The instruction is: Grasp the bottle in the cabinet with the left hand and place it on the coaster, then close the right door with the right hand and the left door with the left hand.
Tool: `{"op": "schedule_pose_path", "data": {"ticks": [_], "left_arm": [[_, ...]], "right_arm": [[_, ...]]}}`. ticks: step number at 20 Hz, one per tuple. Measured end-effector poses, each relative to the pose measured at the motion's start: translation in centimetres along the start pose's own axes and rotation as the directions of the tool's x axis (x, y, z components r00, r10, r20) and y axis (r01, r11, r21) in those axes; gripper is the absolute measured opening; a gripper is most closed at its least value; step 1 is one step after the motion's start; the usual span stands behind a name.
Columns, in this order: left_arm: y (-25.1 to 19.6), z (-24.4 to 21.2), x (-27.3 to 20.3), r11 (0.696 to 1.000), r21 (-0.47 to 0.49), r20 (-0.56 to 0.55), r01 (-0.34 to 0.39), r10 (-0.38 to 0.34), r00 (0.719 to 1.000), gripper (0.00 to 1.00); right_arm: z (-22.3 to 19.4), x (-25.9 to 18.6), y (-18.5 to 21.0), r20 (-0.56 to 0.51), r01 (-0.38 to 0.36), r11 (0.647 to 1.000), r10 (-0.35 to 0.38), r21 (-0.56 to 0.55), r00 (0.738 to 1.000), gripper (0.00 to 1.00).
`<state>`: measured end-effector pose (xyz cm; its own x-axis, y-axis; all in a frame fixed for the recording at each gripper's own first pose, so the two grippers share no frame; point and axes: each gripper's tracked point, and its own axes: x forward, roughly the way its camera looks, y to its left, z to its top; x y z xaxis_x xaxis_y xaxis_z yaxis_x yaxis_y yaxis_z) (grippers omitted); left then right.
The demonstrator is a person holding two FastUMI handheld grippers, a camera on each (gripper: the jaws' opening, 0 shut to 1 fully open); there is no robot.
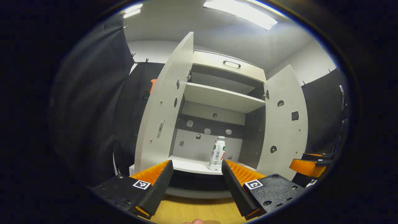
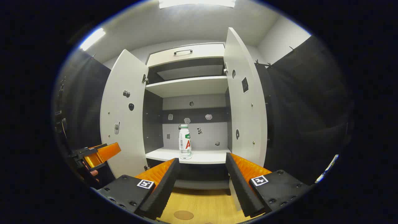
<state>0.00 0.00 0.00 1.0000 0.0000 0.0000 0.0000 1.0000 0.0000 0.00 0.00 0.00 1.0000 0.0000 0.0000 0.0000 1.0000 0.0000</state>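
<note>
Left gripper view: left hand-held gripper low in front of cabinet, fingers spread wide, nothing between them. Bottle upright on lower shelf, toward its right part, near front edge; small, whitish body, pale cap, label with red and green marks, unreadable. Appears just beside right finger tip, not touching as far as can be told. Left door and right door both swung open. Upper shelf above, drawer front with handle on top. Small patches stuck on back panel. Desk of light wood below fingers. Right hand-held gripper at far right edge, beyond right door; spacing of its fingers unclear here.

Right gripper view: right hand-held gripper also low, facing cabinet square on, fingers well apart, holding nothing. Bottle stands upright on lower shelf, left of centre, clear of both fingers. Both doors open: left door, right door. Extra here: round brownish coaster lying flat on desk, near bottom edge between fingers, well apart from bottle. Left hand-held gripper at left edge, with part of a hand behind it.
</note>
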Motion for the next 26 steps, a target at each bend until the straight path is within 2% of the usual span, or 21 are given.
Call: {"op": "schedule_pose_path", "data": {"ticks": [12, 26], "left_arm": [[0.3, 0.0, -2.3, 1.000, 0.015, -0.002, -0.009, 0.009, 1.000, 0.95], [-0.8, -0.2, -2.4, 0.999, 0.044, -0.019, 0.029, -0.029, 0.999, 0.95]], "right_arm": [[-0.6, -1.7, 0.7, -0.015, -0.017, 1.000, 0.017, 0.018, 1.000, 0.97], [-1.2, -2.6, -0.1, -0.019, 0.029, 0.999, -0.028, 0.043, 0.999, 0.97]]}}
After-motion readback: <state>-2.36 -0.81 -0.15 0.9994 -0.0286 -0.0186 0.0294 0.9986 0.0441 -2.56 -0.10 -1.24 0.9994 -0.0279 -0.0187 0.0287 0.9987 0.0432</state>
